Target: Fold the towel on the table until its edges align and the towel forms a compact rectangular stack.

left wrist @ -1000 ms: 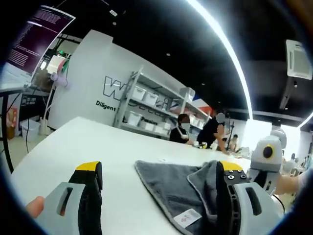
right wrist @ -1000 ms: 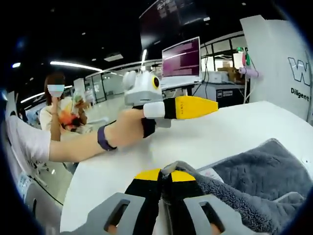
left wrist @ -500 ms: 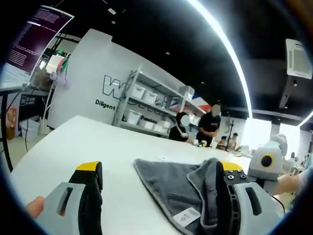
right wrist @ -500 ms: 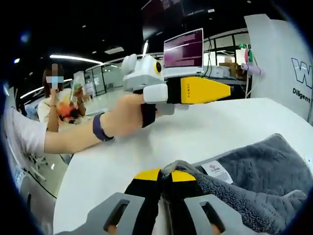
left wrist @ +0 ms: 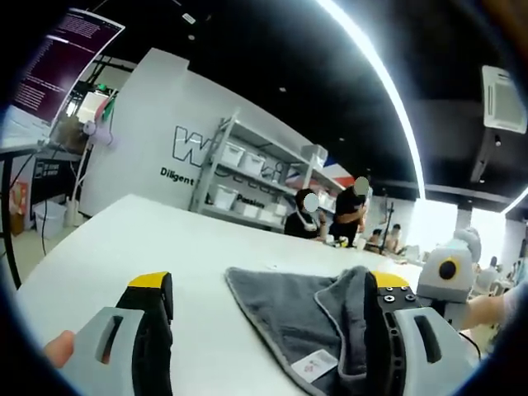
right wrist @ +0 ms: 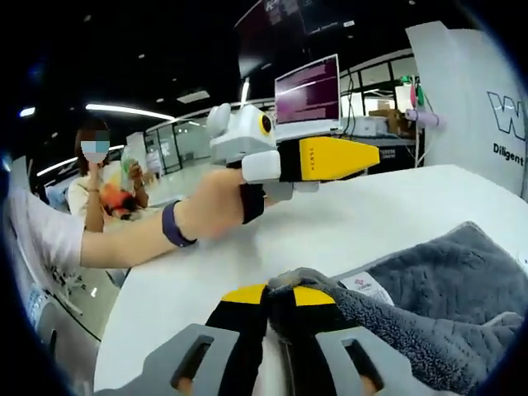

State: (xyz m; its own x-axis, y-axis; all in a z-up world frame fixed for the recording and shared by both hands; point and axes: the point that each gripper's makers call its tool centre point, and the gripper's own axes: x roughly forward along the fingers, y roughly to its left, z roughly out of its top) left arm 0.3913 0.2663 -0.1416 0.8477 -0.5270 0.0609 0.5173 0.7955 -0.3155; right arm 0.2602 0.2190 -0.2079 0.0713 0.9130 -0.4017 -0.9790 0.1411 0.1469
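Observation:
A grey towel [left wrist: 285, 309] lies on the white table [left wrist: 124, 239], with a white label [left wrist: 315, 364] near its front edge. My left gripper [left wrist: 271, 285] is open wide, and a raised fold of the towel rests against its right jaw. In the right gripper view my right gripper [right wrist: 280, 294] is shut on a bunched edge of the towel [right wrist: 437, 280], just beside the label [right wrist: 367, 287]. Above the table [right wrist: 346, 223] a hand holds the left gripper [right wrist: 338, 157], whose yellow jaws point right.
Monitors [right wrist: 307, 91] stand on desks behind the table, and another screen [left wrist: 66, 58] hangs at the left. Storage racks [left wrist: 247, 177] line a white wall. People [left wrist: 330, 219] stand at the table's far end. A masked person [right wrist: 95, 177] stands off the table's edge.
Both views have shifted only slightly with the hands. The right gripper stays shut on the towel edge and the left stays open. People in the background have moved a little.

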